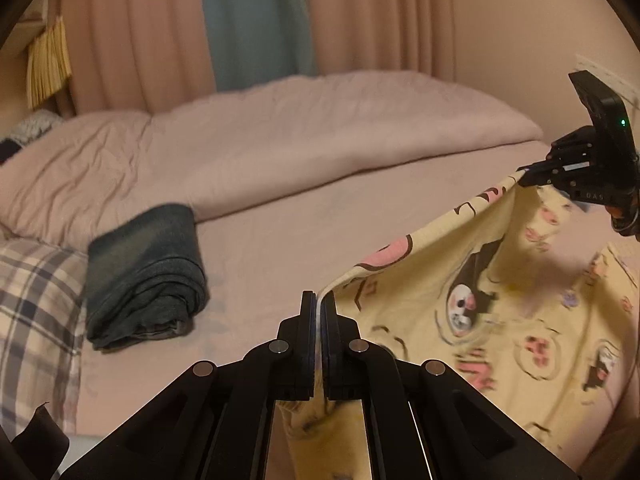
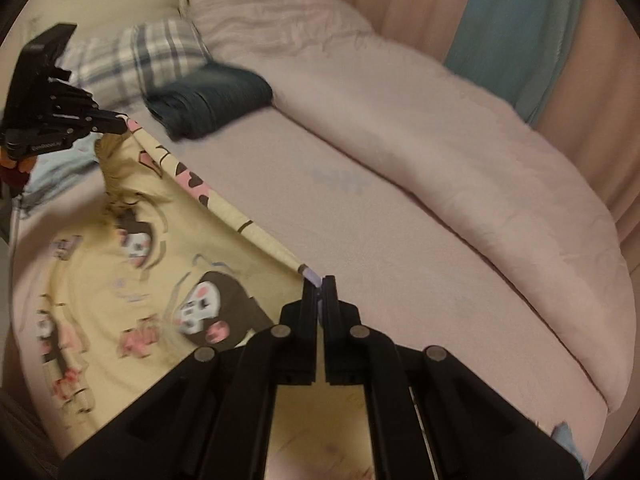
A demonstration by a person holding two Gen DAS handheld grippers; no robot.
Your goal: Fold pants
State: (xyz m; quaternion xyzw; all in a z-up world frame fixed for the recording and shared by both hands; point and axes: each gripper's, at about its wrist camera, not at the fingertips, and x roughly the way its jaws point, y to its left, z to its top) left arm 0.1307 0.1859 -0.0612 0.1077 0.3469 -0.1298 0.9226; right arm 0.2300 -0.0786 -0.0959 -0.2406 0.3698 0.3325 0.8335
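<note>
The pants [image 1: 472,304] are pale yellow with pink and black cartoon prints. They hang stretched between my two grippers above the pink bed. My left gripper [image 1: 319,300] is shut on one end of their top edge; it also shows in the right wrist view [image 2: 120,126]. My right gripper [image 2: 319,286] is shut on the other end of that edge; it also shows in the left wrist view [image 1: 524,174]. The pants [image 2: 132,264] drape down from the taut edge, and their lower part rests on the bed.
A folded dark blue garment [image 1: 146,276] lies on the pink sheet [image 1: 312,232] near a plaid pillow [image 1: 36,304]. A bunched pink duvet [image 1: 280,136] runs along the far side. Curtains [image 1: 256,20] hang behind the bed.
</note>
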